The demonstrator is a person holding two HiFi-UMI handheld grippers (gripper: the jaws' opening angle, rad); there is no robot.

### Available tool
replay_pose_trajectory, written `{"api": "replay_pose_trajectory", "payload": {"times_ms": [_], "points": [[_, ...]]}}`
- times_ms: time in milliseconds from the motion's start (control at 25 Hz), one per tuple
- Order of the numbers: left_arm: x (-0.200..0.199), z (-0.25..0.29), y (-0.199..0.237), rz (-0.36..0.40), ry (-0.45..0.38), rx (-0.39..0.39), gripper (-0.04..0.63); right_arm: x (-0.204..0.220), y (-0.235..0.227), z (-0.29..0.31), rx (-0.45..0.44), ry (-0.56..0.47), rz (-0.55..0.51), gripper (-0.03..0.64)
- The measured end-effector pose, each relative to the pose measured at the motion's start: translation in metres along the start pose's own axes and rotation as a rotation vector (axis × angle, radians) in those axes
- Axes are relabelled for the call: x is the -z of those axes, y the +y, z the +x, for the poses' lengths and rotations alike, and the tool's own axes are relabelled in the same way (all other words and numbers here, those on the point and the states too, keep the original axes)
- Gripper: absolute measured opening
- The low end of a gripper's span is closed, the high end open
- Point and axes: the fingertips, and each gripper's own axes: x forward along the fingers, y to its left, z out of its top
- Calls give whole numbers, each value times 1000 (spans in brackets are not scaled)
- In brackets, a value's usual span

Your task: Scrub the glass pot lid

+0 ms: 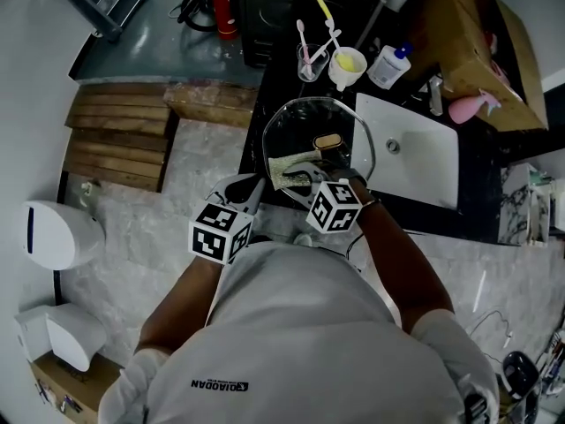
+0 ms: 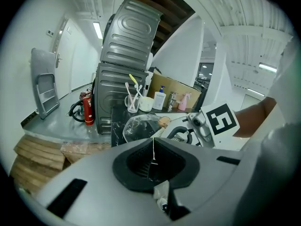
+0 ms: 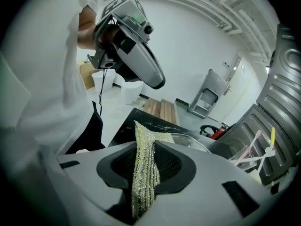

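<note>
The glass pot lid (image 1: 305,126), with a brown knob (image 1: 327,141), is held above the black counter (image 1: 265,104) in the head view. My left gripper (image 1: 259,186) is shut on the lid's near-left rim; the left gripper view shows the thin glass edge pinched between the jaws of the left gripper (image 2: 153,147) and the lid (image 2: 141,126) beyond. My right gripper (image 1: 309,173) is shut on a glittery yellow-green scrub cloth (image 1: 290,168), which lies against the lid. In the right gripper view the scrub cloth (image 3: 143,168) runs up through the right gripper (image 3: 143,149) toward the lid (image 3: 190,141).
A white sink (image 1: 415,148) sits right of the lid. Behind it stand a toothbrush cup (image 1: 311,60), a white mug (image 1: 347,67), a soap bottle (image 1: 388,64) and a pink spray bottle (image 1: 472,106). A wooden pallet (image 1: 115,144) and a white bin (image 1: 53,234) lie at left.
</note>
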Motion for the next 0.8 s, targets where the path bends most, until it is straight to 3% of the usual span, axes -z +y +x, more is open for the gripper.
{"api": "replay_pose_trajectory", "payload": {"times_ms": [480, 800], "points": [[5, 11, -30, -31, -14, -37, 18, 13, 22, -19, -33, -39, -27, 112], [8, 16, -41, -45, -10, -41, 18, 19, 29, -30, -11, -47, 70, 112]]}}
